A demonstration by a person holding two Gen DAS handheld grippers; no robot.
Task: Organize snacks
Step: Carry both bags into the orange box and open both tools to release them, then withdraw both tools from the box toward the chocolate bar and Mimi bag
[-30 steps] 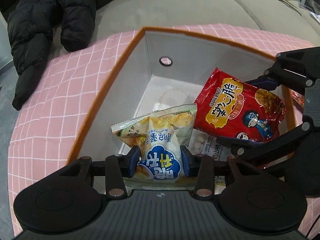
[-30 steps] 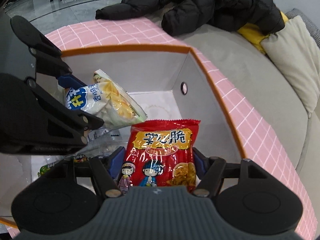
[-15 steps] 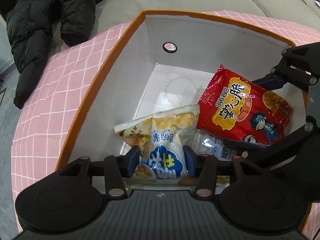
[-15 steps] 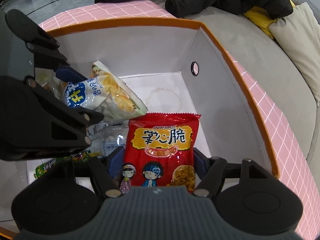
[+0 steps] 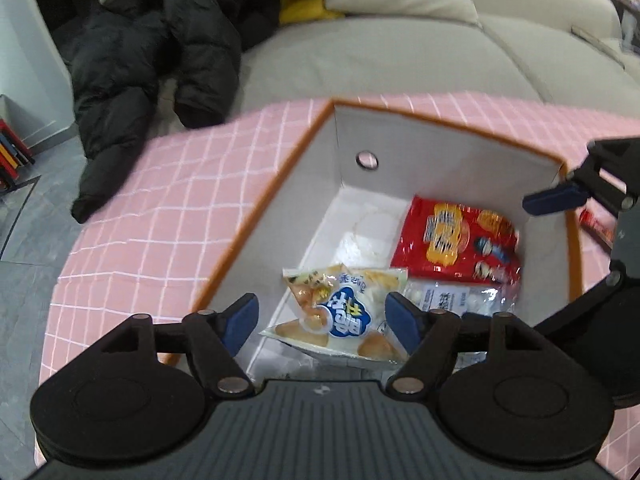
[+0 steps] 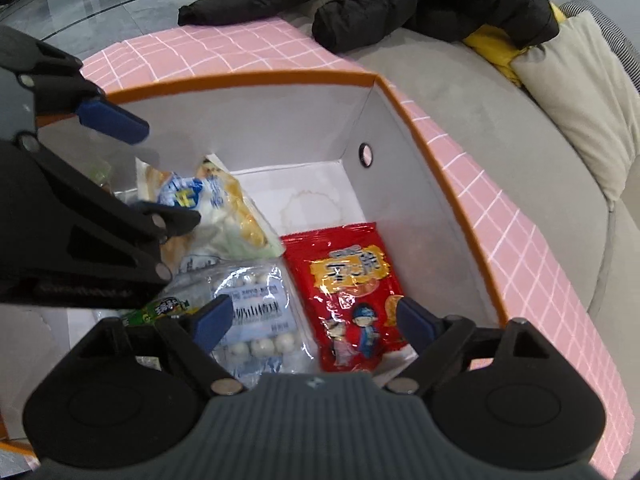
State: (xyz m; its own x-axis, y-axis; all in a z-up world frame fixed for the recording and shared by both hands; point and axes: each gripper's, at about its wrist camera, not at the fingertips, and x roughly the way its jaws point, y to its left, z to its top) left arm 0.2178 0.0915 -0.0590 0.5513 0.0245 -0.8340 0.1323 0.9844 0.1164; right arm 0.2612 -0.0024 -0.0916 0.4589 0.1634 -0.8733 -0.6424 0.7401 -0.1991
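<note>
Left tongs (image 5: 322, 318) stand wide, jaws just opened, pads clear of everything; nothing gripped. Yellow bag (image 5: 344, 312) with a blue-white logo lies loose between and below the pads, on the box floor, near pad side tilted up a bit. In the right view the left tongs (image 6: 132, 168) hang over the box's left part, the same yellow bag (image 6: 216, 216) under them.

Right tongs (image 6: 314, 320) also spread, jaws just opened, holding nothing. Red bag (image 6: 352, 296) lies flat on the box floor, between the pads but nearer the right one; contact with that pad unclear. A clear pack (image 6: 256, 316) of white balls lies just left of the red bag, touching it, partly under the left pad. A green wrapper (image 6: 168, 308) peeks out further left, mostly hidden by the left tongs.

From the left view: red bag (image 5: 456, 244) sits ahead and right of the left tongs, against the box's right wall; clear pack (image 5: 452, 300) just this side of it, beside the yellow bag. Right tongs (image 5: 580, 248) come in from the right edge, one blue pad (image 5: 554, 202) up over the box rim.

All of it is inside the box (image 5: 280, 216): white walls, orange rim, round hole in the far wall. The box stands on a pink grid cloth (image 5: 168, 216). Beyond it a beige sofa (image 5: 380, 56) with a black jacket (image 5: 160, 40) thrown over it.
</note>
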